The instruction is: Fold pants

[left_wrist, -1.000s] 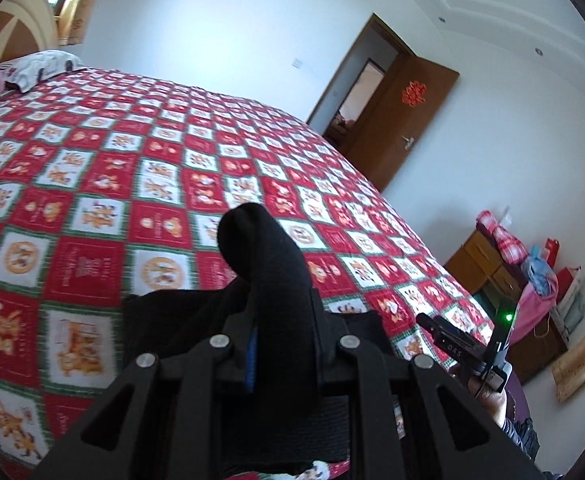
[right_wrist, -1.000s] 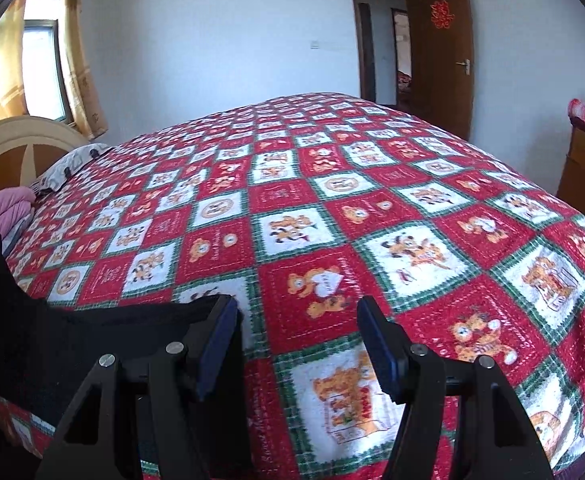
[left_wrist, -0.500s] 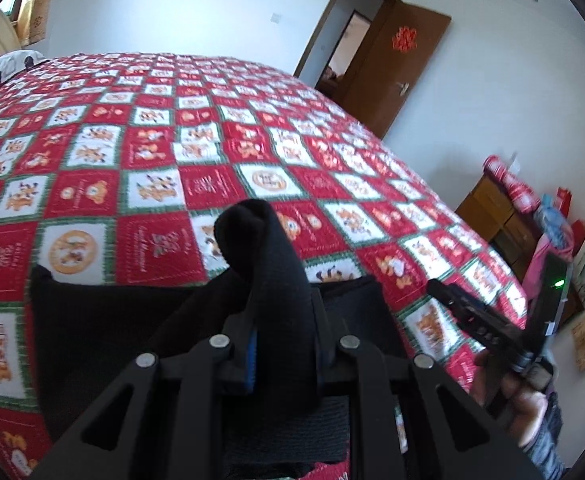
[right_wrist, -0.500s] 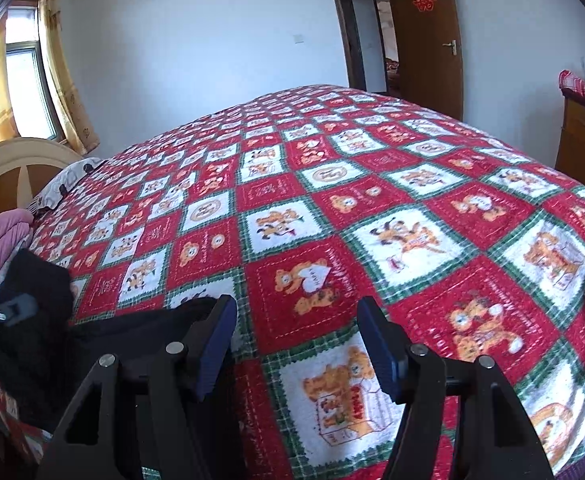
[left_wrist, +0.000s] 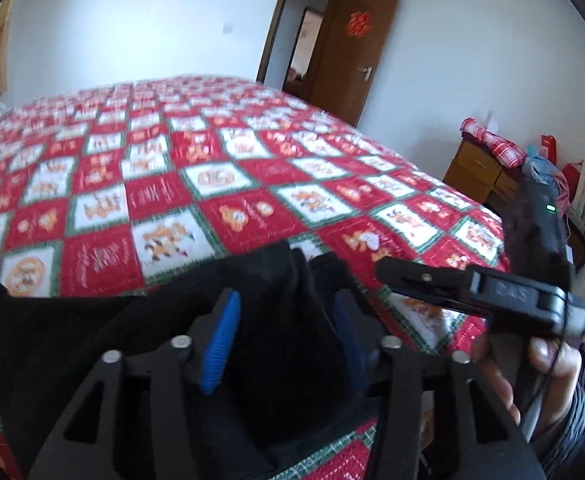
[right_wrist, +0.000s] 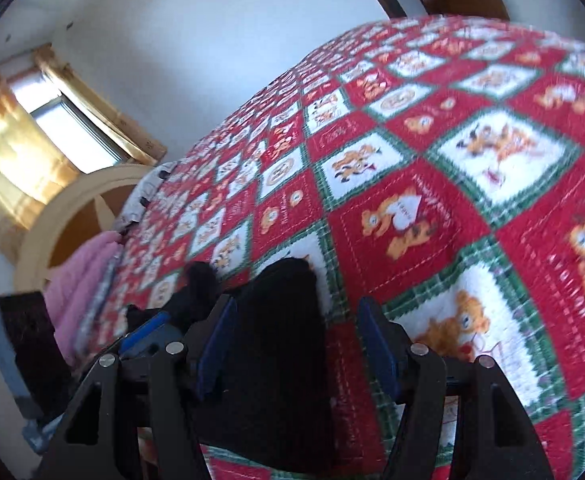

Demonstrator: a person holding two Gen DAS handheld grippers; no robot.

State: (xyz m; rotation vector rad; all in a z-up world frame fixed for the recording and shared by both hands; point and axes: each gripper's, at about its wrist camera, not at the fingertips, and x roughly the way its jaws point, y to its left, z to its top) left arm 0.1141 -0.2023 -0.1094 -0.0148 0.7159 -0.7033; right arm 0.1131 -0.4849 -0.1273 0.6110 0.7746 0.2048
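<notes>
The black pants (left_wrist: 92, 344) lay at the near edge of the bed (left_wrist: 228, 184), spread dark over the red, white and green patchwork quilt, with a bunched ridge of cloth standing up between the fingers of the left claw (left_wrist: 288, 320). That claw's jaws had just been opening: the blue pad (left_wrist: 220, 344) on one side stood clear of the fabric, so the ridge sat loosely between the fingers rather than pinched. In the right wrist view a second dark hump of the pants (right_wrist: 284, 344) lay against the inner finger of the right claw (right_wrist: 296, 348), whose jaws stood wide apart and pressed on nothing; bare quilt showed between the cloth and the other finger. From the left view the right claw (left_wrist: 408, 280) hung just beside the left one, carried by a hand (left_wrist: 532, 376) at the bed's edge.

The likely trouble was the released ridge. Soft knit cloth let go while still bunched would probably slump unevenly, leaving a lump or a skewed fold line instead of a flat layer. With both claws crowded close at the same spot, a finger could also snag the fabric on pulling away and drag the fold open. The pants sat close to the mattress edge, so a careless tug might slide them off the quilt.
</notes>
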